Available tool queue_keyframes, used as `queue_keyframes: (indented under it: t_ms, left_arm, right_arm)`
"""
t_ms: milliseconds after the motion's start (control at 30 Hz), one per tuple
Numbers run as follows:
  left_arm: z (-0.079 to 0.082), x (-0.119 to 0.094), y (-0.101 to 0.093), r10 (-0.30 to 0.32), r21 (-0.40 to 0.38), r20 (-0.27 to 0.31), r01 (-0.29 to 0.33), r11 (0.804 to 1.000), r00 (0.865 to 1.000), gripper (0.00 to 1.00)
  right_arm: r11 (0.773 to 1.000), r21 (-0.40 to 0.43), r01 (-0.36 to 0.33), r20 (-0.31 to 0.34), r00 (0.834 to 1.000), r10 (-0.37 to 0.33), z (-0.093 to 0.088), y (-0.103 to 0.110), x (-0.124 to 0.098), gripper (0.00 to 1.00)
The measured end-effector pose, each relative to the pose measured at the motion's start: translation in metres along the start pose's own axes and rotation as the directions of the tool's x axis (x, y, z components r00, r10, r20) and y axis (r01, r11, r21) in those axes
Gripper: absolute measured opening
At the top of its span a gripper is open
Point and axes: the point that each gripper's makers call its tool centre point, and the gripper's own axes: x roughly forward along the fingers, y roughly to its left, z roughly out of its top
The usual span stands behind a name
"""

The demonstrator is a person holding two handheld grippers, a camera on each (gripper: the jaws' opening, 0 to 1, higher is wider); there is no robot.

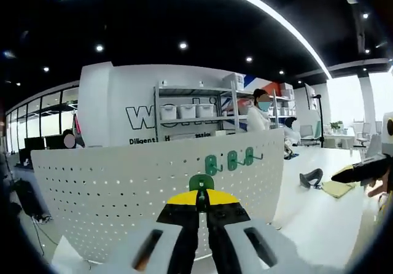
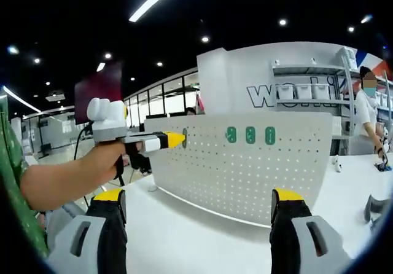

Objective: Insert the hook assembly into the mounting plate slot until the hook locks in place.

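Your white pegboard [image 1: 123,182] stands upright on the table [image 2: 184,237], with three green hooks [image 1: 230,160] already hung near its top edge. Your right gripper [image 2: 199,209] is spread wide and empty, well back from the board. Your left gripper [image 1: 201,201] pinches a fourth green hook [image 1: 201,182] by its base. It looks light, stiff plastic, so grip the flat tab firmly.

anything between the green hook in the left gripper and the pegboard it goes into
Nothing visible. The left gripper holds the green hook right up at the white pegboard, below the three hooks already mounted. The right gripper is open, off the board.
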Motion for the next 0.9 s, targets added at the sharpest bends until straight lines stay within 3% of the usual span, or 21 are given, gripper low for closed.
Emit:
queue_keyframes:
  t_ms: [333, 467, 900]
  left_arm:
    - [0.005, 0.032, -0.001, 0.073, -0.015, 0.027, -0.073, 0.997, 0.997, 0.03]
    - [0.003, 0.042, 0.007, 0.114, -0.032, 0.027, -0.113, 0.993, 0.993, 0.03]
    - [0.004, 0.067, 0.01, 0.166, -0.052, 0.03, -0.165, 0.985, 0.986, 0.03]
  right_arm:
    - [1.0, 0.004, -0.016, -0.003, 1.0, 0.016, -0.001, -0.017, 0.003, 1.0]
    - [1.0, 0.003, -0.017, -0.001, 1.0, 0.017, 0.0, -0.021, 0.002, 1.0]
    - [1.0, 0.002, -0.011, 0.005, 1.0, 0.011, 0.002, -0.032, -0.002, 1.0]
